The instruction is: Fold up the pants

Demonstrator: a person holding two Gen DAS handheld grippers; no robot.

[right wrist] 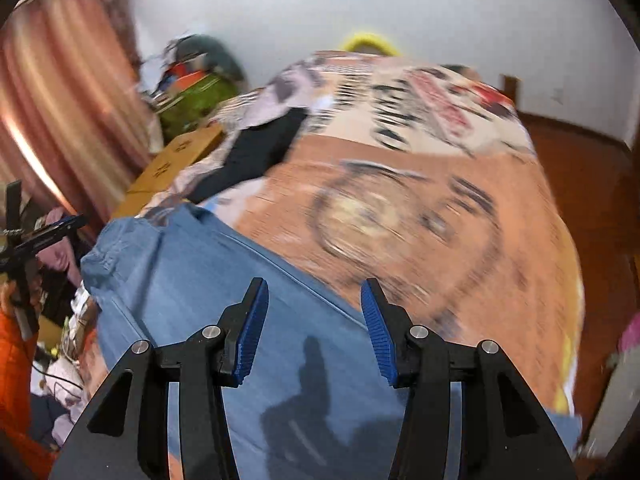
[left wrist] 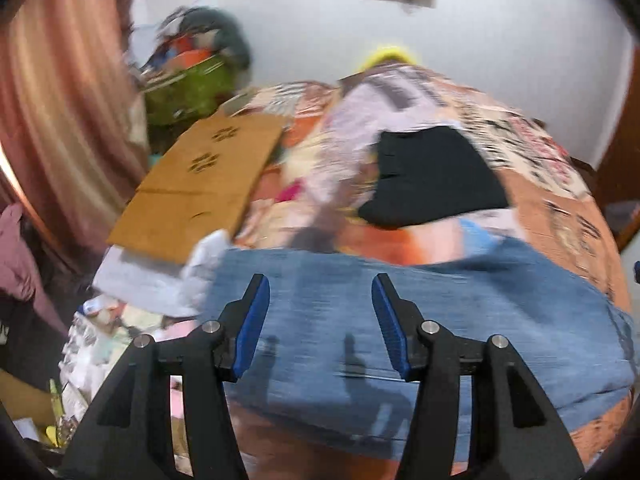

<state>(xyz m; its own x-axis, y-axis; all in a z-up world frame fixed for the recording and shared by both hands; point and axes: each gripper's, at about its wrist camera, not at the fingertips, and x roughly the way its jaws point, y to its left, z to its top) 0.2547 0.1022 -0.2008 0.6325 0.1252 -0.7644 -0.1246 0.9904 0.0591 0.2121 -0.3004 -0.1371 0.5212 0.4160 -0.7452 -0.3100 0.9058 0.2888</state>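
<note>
Below both grippers, jeans (left wrist: 440, 320) flat on bed (left wrist: 560, 216); left gripper (left wrist: 320, 300), right gripper (right wrist: 314, 304) agape, empty; black garment (left wrist: 432, 176) at 12 o'clock.

Bedspread (right wrist: 420, 216) print smeared by blur

Before me: white wall (left wrist: 320, 32) far, rust curtain (left wrist: 60, 80) left, bed's patterned orange bedspread (right wrist: 500, 208), wooden floor (right wrist: 580, 160) right.

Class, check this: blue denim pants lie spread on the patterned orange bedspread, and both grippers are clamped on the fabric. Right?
Not quite. Both wrist views show the left gripper and right gripper open, empty, above the blue denim pants, which do lie on the patterned orange bedspread.
</note>
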